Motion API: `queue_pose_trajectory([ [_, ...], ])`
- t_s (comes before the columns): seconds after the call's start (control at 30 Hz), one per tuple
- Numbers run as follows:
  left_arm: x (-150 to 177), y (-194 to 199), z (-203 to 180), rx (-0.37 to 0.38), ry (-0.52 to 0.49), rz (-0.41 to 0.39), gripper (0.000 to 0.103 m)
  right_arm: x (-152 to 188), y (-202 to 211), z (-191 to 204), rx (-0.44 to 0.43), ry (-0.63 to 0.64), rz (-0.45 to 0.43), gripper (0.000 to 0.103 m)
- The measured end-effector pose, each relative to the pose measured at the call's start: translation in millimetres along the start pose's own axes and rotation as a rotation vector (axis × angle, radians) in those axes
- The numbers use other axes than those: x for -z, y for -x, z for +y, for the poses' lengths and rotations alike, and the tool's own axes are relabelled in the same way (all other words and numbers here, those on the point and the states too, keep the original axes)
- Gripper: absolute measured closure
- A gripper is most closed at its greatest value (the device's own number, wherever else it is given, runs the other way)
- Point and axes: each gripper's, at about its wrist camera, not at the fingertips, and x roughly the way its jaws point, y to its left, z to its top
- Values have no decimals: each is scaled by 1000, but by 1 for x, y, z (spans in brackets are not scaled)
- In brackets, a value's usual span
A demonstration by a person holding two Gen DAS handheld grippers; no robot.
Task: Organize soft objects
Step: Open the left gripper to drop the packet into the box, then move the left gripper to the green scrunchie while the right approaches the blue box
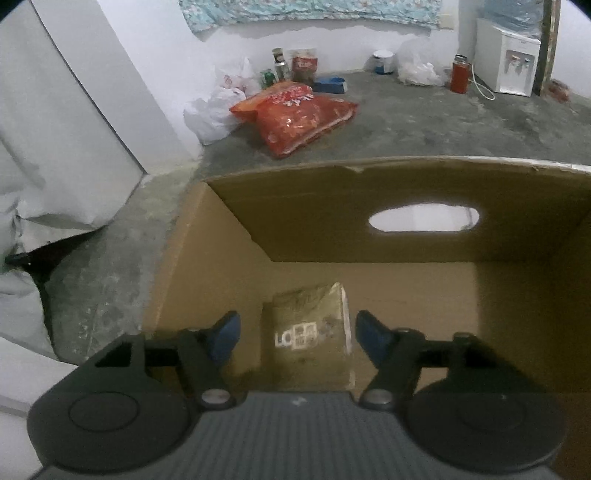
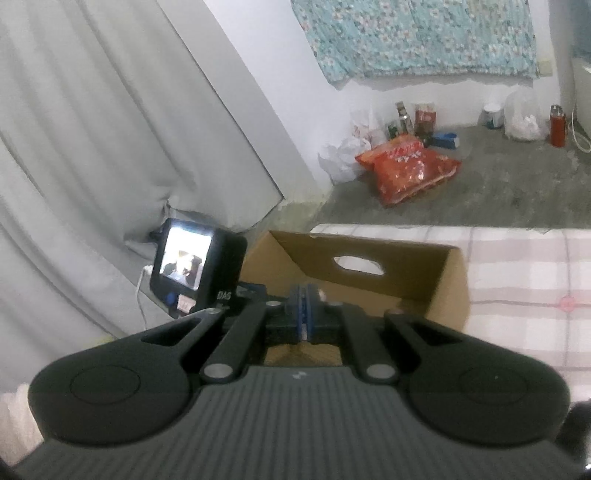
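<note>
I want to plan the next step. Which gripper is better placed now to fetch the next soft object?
Probably the left. The left gripper is open and empty above the packet in the cardboard box. The right gripper is shut.

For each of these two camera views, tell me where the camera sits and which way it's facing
Left wrist: on the left gripper, angled down into the cardboard box; its open blue fingers frame a packet on the box floor.
Right wrist: on the right gripper, looking less steeply over the box's near edge; its fingers are shut, and the left gripper's camera unit shows.
Shared: the box, the red snack bag, the floral cloth.
</note>
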Motion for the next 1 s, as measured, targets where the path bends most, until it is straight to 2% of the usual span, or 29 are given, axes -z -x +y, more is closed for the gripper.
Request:
queue_pose_trajectory([
  [0.17, -4, 19, 4, -9, 26, -29, 29, 8, 40, 1, 4, 20, -36, 100],
  [0.23, -6, 34, 7, 8, 43, -40, 29, 12, 61, 2, 7, 24, -57, 100],
  [0.4, 1, 93, 14, 95, 88, -104, 20, 29, 126, 5, 18, 37, -117, 98],
  [0.5, 17, 141, 7, 133, 71, -146, 14, 48, 177, 3, 41, 42, -159, 90],
  [0.53, 24, 156, 3, 144, 62, -158, 13, 56, 192, 0, 52, 41, -171, 83],
  [0.57, 32, 173, -2, 161, 54, -168, 12, 65, 208, -2, 66, 35, -185, 76],
  [0.7, 72, 233, -26, 283, 19, -211, 10, 108, 274, -21, 132, -12, -220, 58],
  [0.87, 117, 282, -76, 407, -48, -251, 10, 165, 340, -54, 236, -76, -262, 53],
  [1.0, 139, 303, -128, 524, -83, -272, 10, 199, 377, -91, 302, -150, -291, 53],
])
